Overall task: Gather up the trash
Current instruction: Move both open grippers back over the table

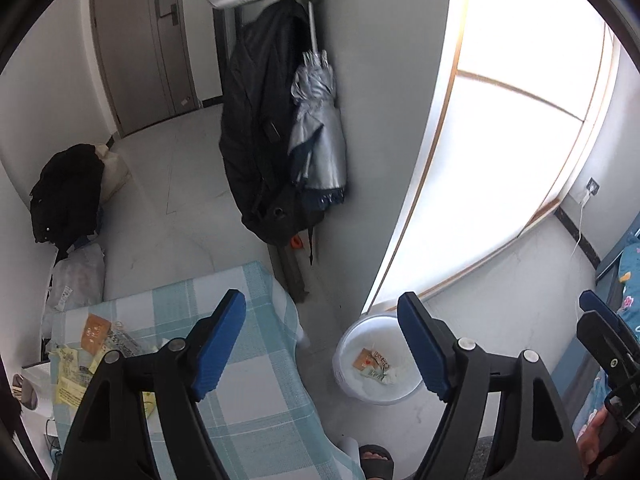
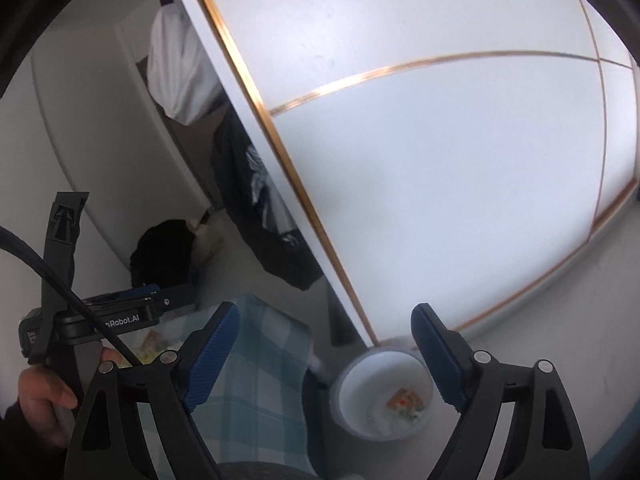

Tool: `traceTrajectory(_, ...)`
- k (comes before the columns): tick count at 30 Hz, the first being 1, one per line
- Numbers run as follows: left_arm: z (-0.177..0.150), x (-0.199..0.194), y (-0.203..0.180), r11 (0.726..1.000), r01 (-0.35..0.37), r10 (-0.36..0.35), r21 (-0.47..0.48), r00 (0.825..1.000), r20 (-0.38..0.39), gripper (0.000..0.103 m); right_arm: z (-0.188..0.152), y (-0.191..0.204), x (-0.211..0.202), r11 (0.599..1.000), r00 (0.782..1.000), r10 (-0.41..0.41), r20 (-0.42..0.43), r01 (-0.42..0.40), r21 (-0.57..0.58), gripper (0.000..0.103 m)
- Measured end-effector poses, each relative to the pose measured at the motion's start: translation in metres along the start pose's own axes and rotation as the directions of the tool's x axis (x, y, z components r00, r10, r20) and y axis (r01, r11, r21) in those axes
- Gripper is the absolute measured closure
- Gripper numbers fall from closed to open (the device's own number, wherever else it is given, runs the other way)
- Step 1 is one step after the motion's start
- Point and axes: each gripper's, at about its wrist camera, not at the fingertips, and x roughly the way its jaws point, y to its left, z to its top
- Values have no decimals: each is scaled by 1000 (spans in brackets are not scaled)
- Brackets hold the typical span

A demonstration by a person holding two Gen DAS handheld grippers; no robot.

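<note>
Both tongs are standing wide open with nothing between the pads. The left gripper (image 1: 322,344) is hanging over the table (image 1: 256,400) edge; the right gripper (image 2: 326,354) is hovering beside it, nearer the bin (image 1: 348,344). Wrappers (image 1: 86,364) are lying on the cloth, low and to the left of the left gripper, which is probably the handier one for them. Beyond the table, on the floor, the bin is already holding some scraps (image 1: 372,364).
</note>
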Motion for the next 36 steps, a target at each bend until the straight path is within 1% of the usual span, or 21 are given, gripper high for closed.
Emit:
traceTrajectory(5, 2, -30, 31, 999, -30, 33, -42, 997, 76, 26, 12, 47, -27, 994, 993, 69, 95, -61, -85, 9)
traceTrajectory(7, -7, -43, 45, 997, -37, 43, -64, 994, 105, 22, 15, 67, -39, 992, 988, 90, 125, -77, -103, 7)
traceTrajectory(8, -8, -50, 51, 997, -36, 44, -73, 992, 116, 21, 16, 77, -44, 989, 983, 114, 142, -99, -109, 5)
traceTrajectory(9, -10, -63, 61, 995, -46, 57, -86, 990, 130, 20, 16, 87, -46, 987, 979, 129, 156, -113, -111, 3)
traceTrajectory(10, -13, -68, 68, 994, -56, 69, -96, 988, 139, 20, 16, 94, -49, 986, 975, 141, 169, -123, -114, 1)
traceTrajectory(12, -21, -80, 86, 989, -84, 102, -122, 983, 149, 15, 13, 110, -56, 980, 968, 169, 188, -145, -136, 0)
traceTrajectory(13, -25, -86, 94, 986, -99, 120, -137, 981, 153, 14, 12, 119, -54, 978, 967, 174, 187, -148, -148, 0)
traceTrajectory(16, -39, -107, 120, 977, -108, 140, -184, 975, 173, 13, 4, 142, -45, 971, 970, 191, 152, -164, -173, 0)
traceTrajectory(18, -49, -117, 136, 967, -121, 165, -224, 969, 186, 13, -1, 160, -44, 964, 965, 216, 147, -187, -189, 0)
traceTrajectory(21, -67, -131, 159, 954, -117, 182, -278, 958, 221, 13, -11, 187, -34, 953, 962, 244, 122, -214, -214, 0)
traceTrajectory(23, -74, -133, 169, 948, -136, 206, -288, 952, 228, 13, -19, 200, -24, 947, 962, 252, 102, -224, -232, 0)
traceTrajectory(26, -83, -130, 185, 938, -164, 238, -306, 945, 223, 13, -31, 221, -2, 940, 969, 240, 68, -214, -267, 0)
traceTrajectory(30, -96, -123, 212, 921, -175, 257, -348, 945, 203, 12, -51, 243, 25, 924, 969, 245, -21, -240, -296, 0)
traceTrajectory(32, -104, -119, 225, 915, -147, 239, -375, 948, 212, 12, -59, 253, 39, 917, 972, 227, -65, -236, -322, 0)
traceTrajectory(33, -107, -115, 231, 910, -144, 237, -390, 950, 203, 12, -63, 257, 48, 914, 971, 223, -86, -239, -329, 0)
traceTrajectory(36, -113, -105, 245, 899, -147, 239, -413, 954, 182, 12, -71, 262, 66, 912, 957, 235, -169, -277, -303, 0)
